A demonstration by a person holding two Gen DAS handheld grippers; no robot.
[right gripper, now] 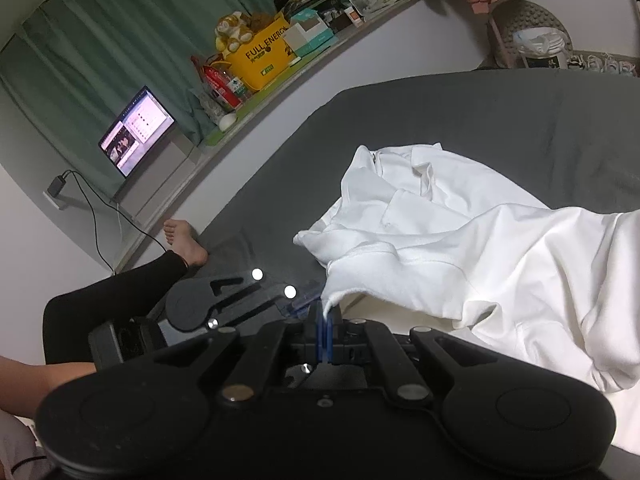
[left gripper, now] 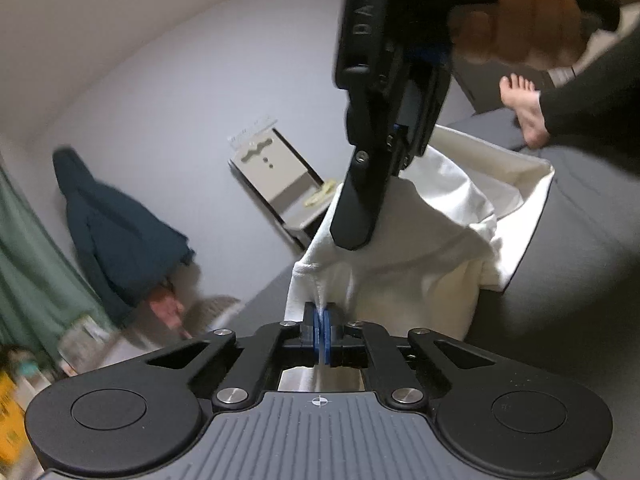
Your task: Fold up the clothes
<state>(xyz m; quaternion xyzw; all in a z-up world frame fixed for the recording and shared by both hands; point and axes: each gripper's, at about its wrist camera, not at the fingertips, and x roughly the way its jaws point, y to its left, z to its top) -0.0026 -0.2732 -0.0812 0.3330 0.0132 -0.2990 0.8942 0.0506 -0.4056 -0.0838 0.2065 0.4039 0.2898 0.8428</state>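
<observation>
A white shirt (right gripper: 472, 236) lies crumpled on a dark grey bed sheet (right gripper: 440, 120), collar up. My left gripper (left gripper: 322, 320) is shut on a hem edge of the white shirt (left gripper: 420, 240) and lifts it off the sheet. My right gripper (right gripper: 325, 320) is shut on another edge of the shirt, close beside the left one. In the left wrist view the right gripper (left gripper: 394, 142) hangs from above with the cloth draped from it. In the right wrist view the left gripper (right gripper: 298, 306) lies just to the left.
The person's bare foot (right gripper: 184, 240) and black-clad leg (right gripper: 112, 300) rest on the bed's left side. A ledge with a laptop (right gripper: 136, 132), a yellow box (right gripper: 264, 60) and clutter runs behind. A dark jacket (left gripper: 120, 220) hangs on the wall, beside a folding chair (left gripper: 280, 176).
</observation>
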